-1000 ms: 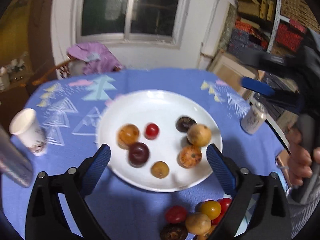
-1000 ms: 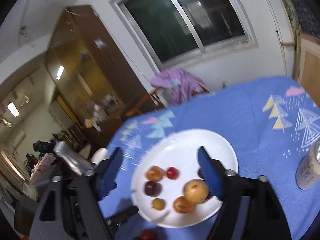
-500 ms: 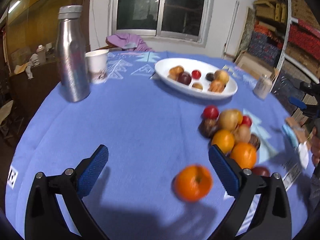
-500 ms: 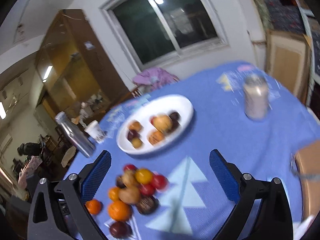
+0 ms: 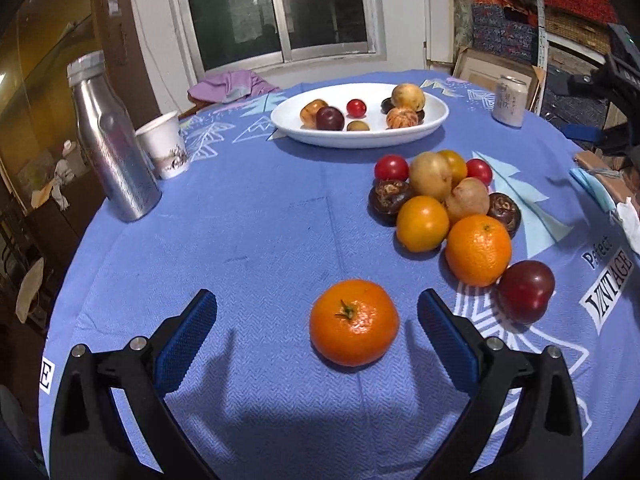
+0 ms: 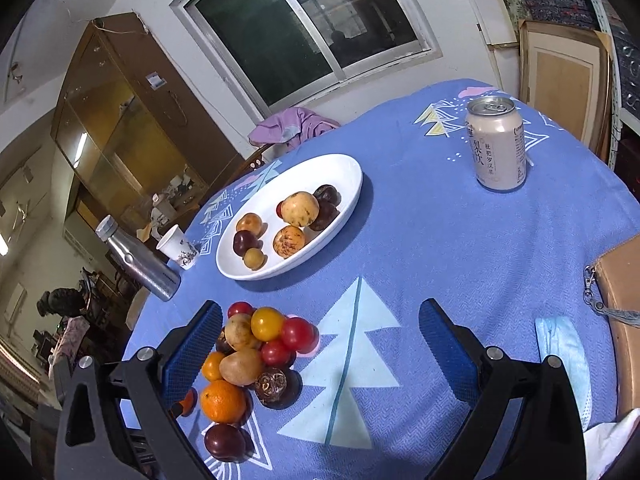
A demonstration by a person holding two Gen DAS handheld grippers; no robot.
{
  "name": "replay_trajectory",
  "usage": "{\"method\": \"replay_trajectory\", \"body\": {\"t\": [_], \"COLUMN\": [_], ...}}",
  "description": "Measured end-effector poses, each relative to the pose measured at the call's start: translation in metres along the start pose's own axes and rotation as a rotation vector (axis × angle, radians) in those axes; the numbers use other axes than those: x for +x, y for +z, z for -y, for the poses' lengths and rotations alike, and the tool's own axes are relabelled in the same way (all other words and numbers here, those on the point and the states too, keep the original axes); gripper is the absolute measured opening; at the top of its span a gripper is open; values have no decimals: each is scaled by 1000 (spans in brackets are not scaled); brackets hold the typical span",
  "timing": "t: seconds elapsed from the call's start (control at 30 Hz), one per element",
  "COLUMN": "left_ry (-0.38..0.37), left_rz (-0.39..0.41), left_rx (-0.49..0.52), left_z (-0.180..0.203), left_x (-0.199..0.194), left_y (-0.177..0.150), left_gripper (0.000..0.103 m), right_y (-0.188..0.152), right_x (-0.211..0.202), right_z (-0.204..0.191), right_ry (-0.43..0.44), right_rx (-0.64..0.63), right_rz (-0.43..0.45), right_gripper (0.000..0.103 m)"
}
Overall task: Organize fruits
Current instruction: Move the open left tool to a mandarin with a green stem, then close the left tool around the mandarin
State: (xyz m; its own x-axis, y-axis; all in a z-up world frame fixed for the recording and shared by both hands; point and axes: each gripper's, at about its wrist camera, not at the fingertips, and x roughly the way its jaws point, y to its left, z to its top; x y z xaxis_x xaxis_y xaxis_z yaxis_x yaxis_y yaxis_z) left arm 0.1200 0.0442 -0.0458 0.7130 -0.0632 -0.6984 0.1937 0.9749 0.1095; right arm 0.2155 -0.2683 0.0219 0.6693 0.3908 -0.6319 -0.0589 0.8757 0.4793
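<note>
A white oval plate (image 5: 432, 122) (image 6: 344, 196) at the far side of the blue cloth holds several small fruits. A pile of loose fruit (image 5: 436, 200) (image 6: 256, 356) lies on the cloth nearer me: tomatoes, pears, oranges, dark fruits and a plum (image 5: 526, 290). One lone orange (image 5: 354, 322) sits apart, between the fingers of my left gripper (image 5: 316, 320), which is open and empty around it without touching. My right gripper (image 6: 320, 340) is open and empty, low over the cloth, with the pile by its left finger.
A steel bottle (image 5: 112, 140) and a paper cup (image 5: 164, 144) stand at the left. A drink can (image 6: 496, 144) stands at the far right. A brown box (image 6: 624, 320), a blue face mask (image 6: 564, 360) and tissue lie at the right edge.
Both grippers pulled back from over the plate and dropped low to the cloth. The lone orange now sits between my left fingers. Both grippers stayed open.
</note>
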Motion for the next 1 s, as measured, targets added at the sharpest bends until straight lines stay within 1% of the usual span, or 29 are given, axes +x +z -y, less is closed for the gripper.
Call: {"method": "replay_trajectory", "body": {"t": [0.07,0.17,0.3,0.33,0.4,0.43,0.5,0.53,0.67,0.73,0.83,0.87,0.9,0.93,0.97,1.0], "left_ry": [6,-36,-57,-59,-38,-50,-39,-38,-74,-48,-31,-31,-42,-69,-106,-124], "left_rz": [-30,-45,-66,-83,-173,-161,-148,-134,-78,-59,-38,-37,-43,-61,-78,-90], "left_rx": [-34,-85,-90,-83,-71,-96,-108,-108,-76,-51,-49,-48,-47,-50,-63,-73], "left_z": [-7,-16,-16,-14,-10,-13,-15,-14,-4,1,4,4,5,5,4,4], "left_x": [6,10,15,18,34,32,30,28,17,13,8,8,8,11,14,17], "left_y": [0,1,0,0,-1,0,0,0,2,2,3,4,3,3,3,2], "left_gripper": [99,99,99,99,99,99,99,99,99,99,98,91,68,57,49,49], "right_y": [-1,-1,-2,-2,-3,-3,-3,-3,-4,-4,-5,-5,-5,-6,-7,-7], "right_x": [1,2,4,4,5,5,5,6,6,7,8,9,9,11,11,12], "right_z": [1,1,0,0,0,-1,-1,-2,-4,-4,-4,-4,-4,-5,-6,-6], "right_ry": [-6,-10,-12,-13,-12,-11,-12,-11,-11,-11,-13,-12,-13,-14,-14,-14], "right_rx": [4,9,5,3,2,1,-2,-4,-14,-13,-13,-14,-17,-20,-23,-27], "right_rz": [-4,-8,-17,-18,-21,-21,-22,-22,-25,-30,-35,-37,-40,-43,-44,-46], "right_gripper": [100,100,100,100,100,100,100,100,100,100,100,100,100,100,100,100]}}
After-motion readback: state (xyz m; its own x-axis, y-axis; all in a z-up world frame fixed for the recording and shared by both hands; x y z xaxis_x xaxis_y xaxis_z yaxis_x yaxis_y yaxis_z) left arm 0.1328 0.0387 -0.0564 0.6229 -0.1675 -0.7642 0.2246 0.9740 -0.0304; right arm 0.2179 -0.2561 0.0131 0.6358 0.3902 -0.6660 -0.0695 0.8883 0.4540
